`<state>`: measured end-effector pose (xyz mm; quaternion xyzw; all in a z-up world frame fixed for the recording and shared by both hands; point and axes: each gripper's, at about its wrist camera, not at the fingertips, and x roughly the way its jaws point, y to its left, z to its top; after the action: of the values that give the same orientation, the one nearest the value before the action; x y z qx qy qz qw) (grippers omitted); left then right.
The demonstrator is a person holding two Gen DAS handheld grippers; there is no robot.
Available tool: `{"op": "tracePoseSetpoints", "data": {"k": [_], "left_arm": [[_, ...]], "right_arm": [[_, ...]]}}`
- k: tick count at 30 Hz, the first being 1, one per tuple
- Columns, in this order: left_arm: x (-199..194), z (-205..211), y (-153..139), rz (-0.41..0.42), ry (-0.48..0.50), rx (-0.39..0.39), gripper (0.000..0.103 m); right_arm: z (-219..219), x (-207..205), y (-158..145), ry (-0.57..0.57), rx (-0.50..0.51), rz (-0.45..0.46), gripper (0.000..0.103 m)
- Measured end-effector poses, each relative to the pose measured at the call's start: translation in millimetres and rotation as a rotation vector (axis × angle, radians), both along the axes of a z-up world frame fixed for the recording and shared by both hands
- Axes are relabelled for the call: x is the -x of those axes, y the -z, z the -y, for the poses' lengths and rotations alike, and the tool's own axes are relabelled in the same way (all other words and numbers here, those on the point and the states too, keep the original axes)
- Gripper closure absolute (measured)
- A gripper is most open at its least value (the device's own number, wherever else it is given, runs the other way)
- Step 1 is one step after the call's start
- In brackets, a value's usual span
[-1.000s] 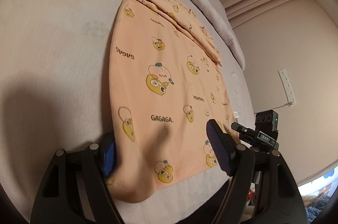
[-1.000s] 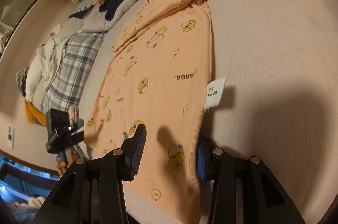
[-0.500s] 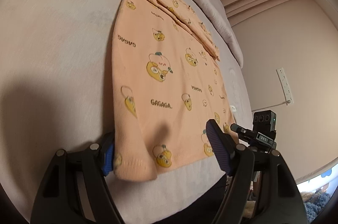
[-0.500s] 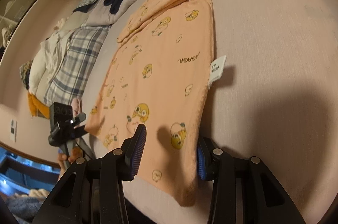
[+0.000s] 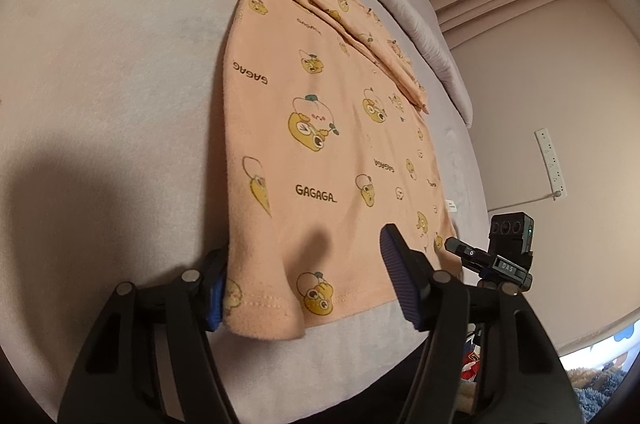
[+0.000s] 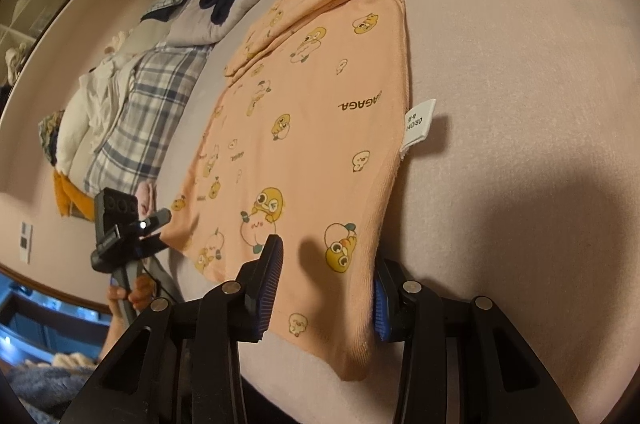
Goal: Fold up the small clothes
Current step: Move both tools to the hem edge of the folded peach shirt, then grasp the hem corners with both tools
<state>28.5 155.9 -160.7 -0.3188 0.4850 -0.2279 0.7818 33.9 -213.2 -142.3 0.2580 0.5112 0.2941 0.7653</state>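
Peach cotton, printed with yellow cartoon faces and the word GAGAGA, lies spread flat on the pale bed (image 5: pixel 100 64): it is a small shirt (image 5: pixel 320 152) with its hem toward both pairs of jaws and a sleeve folded across its far end.

The left gripper (image 5: pixel 304 284) has the near hem corner between its jaws. That corner is lifted off the bed and curls over beside the left blue pad, while the right pad stands clear above the cloth; the jaws are closing, not yet pinching.

The right gripper (image 6: pixel 324 288) straddles the opposite hem corner. The raised side edge of the shirt (image 6: pixel 320 128) lies against its right pad, and the left pad stands just off the fabric; whether the cloth is actually clamped cannot be told. A white size label (image 6: pixel 418 126) sticks out from the side seam ahead of these jaws.

Beyond the shirt, to the left in the right wrist view, a pile of clothes (image 6: pixel 136 108) with a plaid piece lies along the bed's edge.
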Motion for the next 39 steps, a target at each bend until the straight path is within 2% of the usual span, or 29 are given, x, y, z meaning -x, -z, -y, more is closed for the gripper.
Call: {"op": "tracePoseSetpoints", "data": {"k": [3,12,16,24,29,33,35,39], "left_arm": [[-1.3,-2.6,1.5,-0.009,-0.011,0.0,0.047],[-0.7,-3.2,1.4,-0.019,-0.043,-0.075,0.075],[1.9,-5.0,1.5,-0.006,-0.048,-0.091,0.082],[1.0,-5.3,2.0,-0.01,-0.056,-0.077,0.087],[1.2,-5.9,2.6,-0.001,-0.055,0.004,0.087],[2.9,-8.2,-2.2,0.034,-0.049,0.097,0.087],[3.3,-7.6,-5.9,0.051,-0.043,0.119,0.087],[3.6,-5.6,-11.3,0.071,-0.044,0.112,0.087]], "right_arm": [[1.0,0.8,-0.1,0.001,0.019,0.009,0.068],[-0.5,5.8,-2.1,0.014,0.088,0.043,0.09],[-5.1,6.6,-4.6,0.0,0.094,0.062,0.092],[-3.8,6.4,-5.0,0.011,0.068,0.066,0.093],[-2.9,8.0,-7.7,0.021,0.012,0.075,0.093],[-2.0,8.4,-10.7,0.025,-0.024,0.093,0.093],[-1.9,8.6,-13.0,0.026,-0.046,0.108,0.093],[0.5,9.8,-20.4,0.038,-0.113,0.154,0.093]]}}
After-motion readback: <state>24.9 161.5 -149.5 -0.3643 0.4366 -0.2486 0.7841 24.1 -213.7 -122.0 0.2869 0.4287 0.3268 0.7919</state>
